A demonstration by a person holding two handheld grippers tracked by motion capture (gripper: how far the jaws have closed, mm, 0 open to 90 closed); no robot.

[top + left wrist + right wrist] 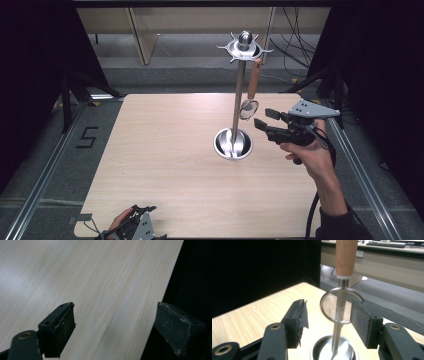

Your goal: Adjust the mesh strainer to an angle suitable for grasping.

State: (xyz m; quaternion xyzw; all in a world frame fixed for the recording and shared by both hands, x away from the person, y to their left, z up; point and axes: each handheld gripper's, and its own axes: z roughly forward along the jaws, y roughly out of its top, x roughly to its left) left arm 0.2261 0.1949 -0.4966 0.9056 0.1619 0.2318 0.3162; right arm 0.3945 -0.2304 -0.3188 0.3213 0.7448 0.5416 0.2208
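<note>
The table is pale wood with a fine straight grain, its corners rounded, set on a grey floor between metal rails, with black curtains at both sides and a long bench beyond the far edge. Most of the top lies bare: the whole left half and the near middle are open room.

Toward the far right corner stands the rack, a slim polished steel pole rising from a round steel dish, topped by a crown of small hooks and a ball. From a hook on its right hangs the strainer, a wooden handle above a small wire ring, just beside the pole.

The right tool is held above the right edge, its black jaws apart and pointing at the ring; in the right gripper view the ring hangs between the padded jaws, with a gap on the left and the right side too close to judge.

The left tool sits at the near edge, near the left corner, jaws spread wide over bare wood.
</note>
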